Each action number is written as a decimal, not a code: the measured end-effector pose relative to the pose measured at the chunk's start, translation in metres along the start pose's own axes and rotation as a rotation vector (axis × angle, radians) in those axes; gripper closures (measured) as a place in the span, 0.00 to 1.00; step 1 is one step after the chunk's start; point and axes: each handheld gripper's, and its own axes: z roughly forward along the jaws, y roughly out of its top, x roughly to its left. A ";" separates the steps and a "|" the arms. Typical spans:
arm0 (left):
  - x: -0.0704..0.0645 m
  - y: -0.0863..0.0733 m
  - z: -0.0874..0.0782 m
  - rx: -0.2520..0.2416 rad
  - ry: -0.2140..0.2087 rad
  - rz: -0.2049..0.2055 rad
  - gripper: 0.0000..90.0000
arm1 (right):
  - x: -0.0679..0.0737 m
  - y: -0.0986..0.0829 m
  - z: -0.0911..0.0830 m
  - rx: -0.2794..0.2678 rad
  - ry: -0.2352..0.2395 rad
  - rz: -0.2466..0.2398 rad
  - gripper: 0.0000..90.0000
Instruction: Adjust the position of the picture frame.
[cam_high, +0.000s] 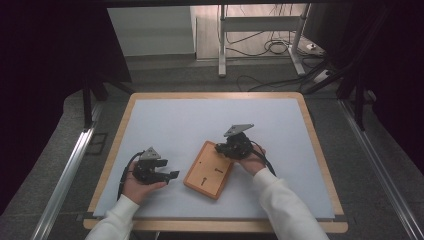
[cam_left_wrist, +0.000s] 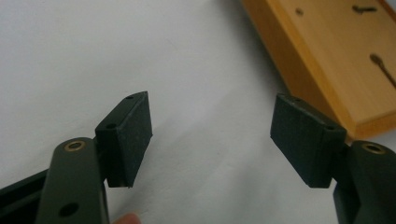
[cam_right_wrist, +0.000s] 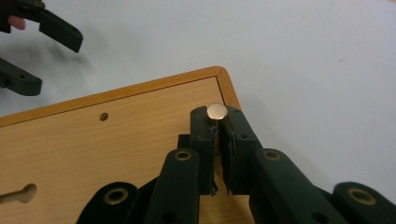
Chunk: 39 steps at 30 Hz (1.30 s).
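Right gripper (cam_right_wrist: 217, 122) we hold clenched on a flat-headed screw (cam_right_wrist: 216, 111) over the wooden board (cam_right_wrist: 116, 144), while our left gripper (cam_left_wrist: 212, 135), at nine o'clock, gapes wide, grasping nothing.

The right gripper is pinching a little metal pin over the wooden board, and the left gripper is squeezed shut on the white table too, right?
Not quite. The left gripper is open: the left gripper view shows its black fingers wide apart over the white table top, holding nothing. The rest is right: the right gripper pinches a small round-headed metal pin over the flat rectangular wooden board.
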 end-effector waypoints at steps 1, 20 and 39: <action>0.000 0.000 0.000 0.000 0.000 0.000 0.32 | 0.000 0.000 0.000 0.000 0.000 0.000 0.93; 0.000 0.000 0.002 0.011 -0.006 0.012 0.32 | 0.009 -0.005 0.031 -0.041 0.095 0.045 0.78; -0.003 0.000 0.003 0.021 0.000 0.023 0.32 | 0.009 -0.077 -0.073 -0.037 -0.184 0.120 0.44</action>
